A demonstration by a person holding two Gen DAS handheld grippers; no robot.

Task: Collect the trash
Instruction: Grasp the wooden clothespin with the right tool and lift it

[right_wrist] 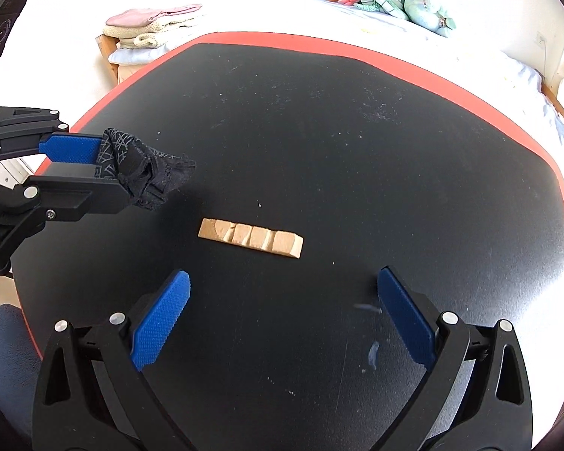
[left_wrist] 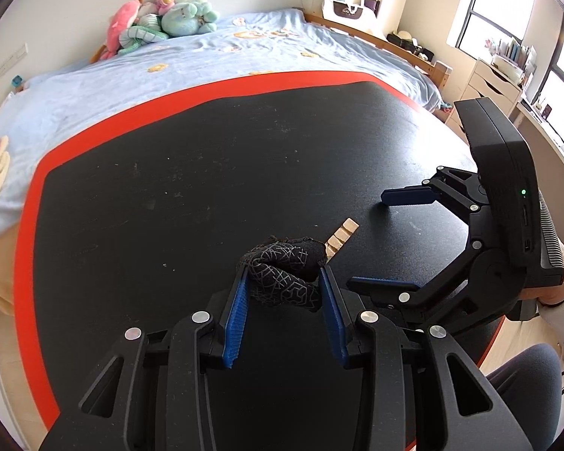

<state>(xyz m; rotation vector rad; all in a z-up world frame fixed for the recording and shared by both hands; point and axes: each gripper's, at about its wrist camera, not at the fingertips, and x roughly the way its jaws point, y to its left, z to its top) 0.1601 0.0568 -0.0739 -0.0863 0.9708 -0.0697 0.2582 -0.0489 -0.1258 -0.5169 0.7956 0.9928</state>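
Note:
My left gripper [left_wrist: 284, 276] is shut on a crumpled black cloth [left_wrist: 282, 267] with a grey web pattern and holds it just above the black table [left_wrist: 169, 169]. The same cloth [right_wrist: 146, 173] shows in the right wrist view, sticking out of the left gripper [right_wrist: 109, 165]. A tan wooden strip [right_wrist: 250, 238] with cut notches lies flat on the table; its end [left_wrist: 343, 235] peeks out behind the cloth. My right gripper [right_wrist: 282, 289] is open and empty, a little short of the strip. In the left wrist view it [left_wrist: 368, 240] sits right of the cloth.
The table has a red border [left_wrist: 34, 195]. Behind it is a bed with a blue sheet [left_wrist: 169, 60], plush toys [left_wrist: 161, 18] and folded towels [right_wrist: 150, 26]. White drawers [left_wrist: 488, 82] stand by the window. A chair seat [left_wrist: 526, 387] is at the near right.

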